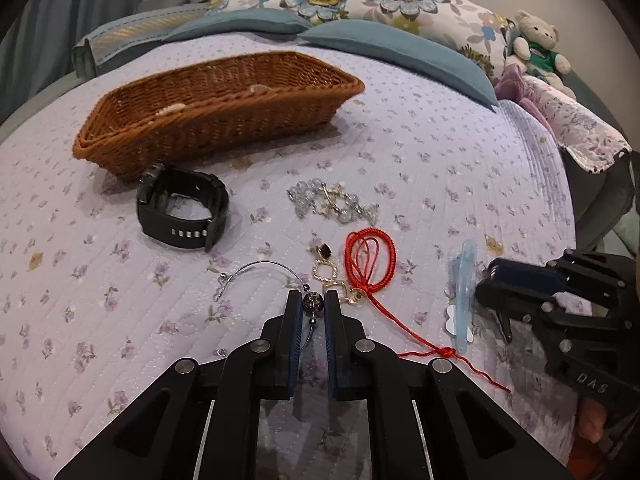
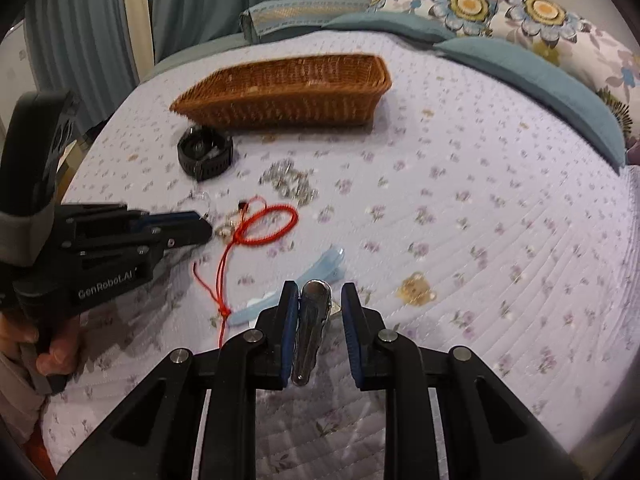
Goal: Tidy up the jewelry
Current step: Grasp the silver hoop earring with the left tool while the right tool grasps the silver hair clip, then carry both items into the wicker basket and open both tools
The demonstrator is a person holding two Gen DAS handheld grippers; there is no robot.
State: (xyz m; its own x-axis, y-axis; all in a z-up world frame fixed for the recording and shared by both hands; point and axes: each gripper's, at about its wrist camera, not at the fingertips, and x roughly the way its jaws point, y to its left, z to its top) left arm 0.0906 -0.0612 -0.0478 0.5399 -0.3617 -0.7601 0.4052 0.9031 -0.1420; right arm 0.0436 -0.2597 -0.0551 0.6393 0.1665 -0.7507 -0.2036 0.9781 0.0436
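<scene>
A brown wicker basket (image 1: 216, 108) sits far on the quilt; it also shows in the right wrist view (image 2: 288, 88). Before it lie a black watch (image 1: 182, 206), a crystal bead bracelet (image 1: 332, 202), gold earrings (image 1: 326, 270), a red cord bracelet (image 1: 370, 264) and a pale blue hair clip (image 1: 464, 284). My left gripper (image 1: 313, 304) is narrowly open around the dark bead of a thin wire bracelet (image 1: 264, 270) on the quilt. My right gripper (image 2: 320, 300) is open, with a silver metal hair clip (image 2: 310, 332) lying between its fingers against the left one.
The lilac flowered quilt (image 2: 480, 220) covers the bed. Teal and flowered pillows (image 1: 380, 4) line the far edge. A teddy bear (image 1: 538, 46) sits at the far right. Curtains (image 2: 200, 0) hang behind. A gold clasp (image 2: 416, 290) lies right of my right gripper.
</scene>
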